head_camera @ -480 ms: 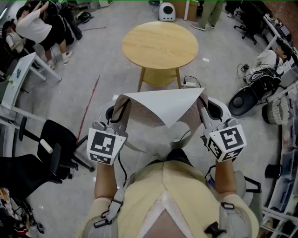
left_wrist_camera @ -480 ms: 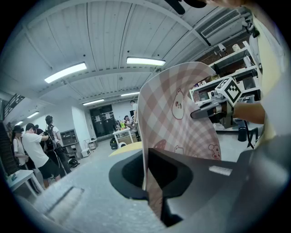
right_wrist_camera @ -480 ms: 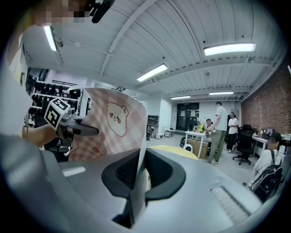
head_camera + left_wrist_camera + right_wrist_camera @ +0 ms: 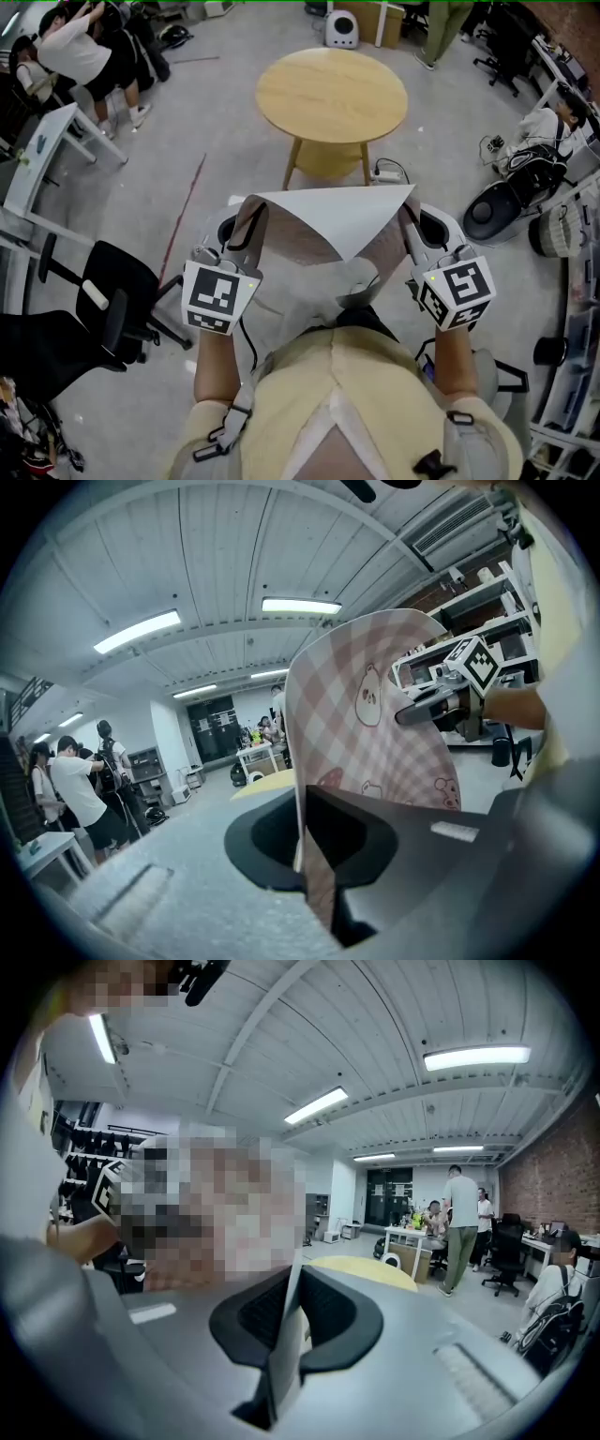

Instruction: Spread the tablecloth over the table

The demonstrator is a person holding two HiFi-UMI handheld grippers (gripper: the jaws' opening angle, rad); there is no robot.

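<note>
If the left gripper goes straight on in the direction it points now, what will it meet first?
Probably the round wooden table, at its near edge, though depth is hard to judge. Apart from the tablecloth that the left gripper is shut on, nothing nearer shows.

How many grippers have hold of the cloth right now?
2. The left gripper is shut on the left corner of the cloth, and the right gripper is shut on its right corner. Both show plainly.

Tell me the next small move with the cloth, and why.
Probably carry the tablecloth forward to the round table: the left gripper and right gripper are each shut on a corner, it hangs between them, and the table ahead is not yet covered.
</note>
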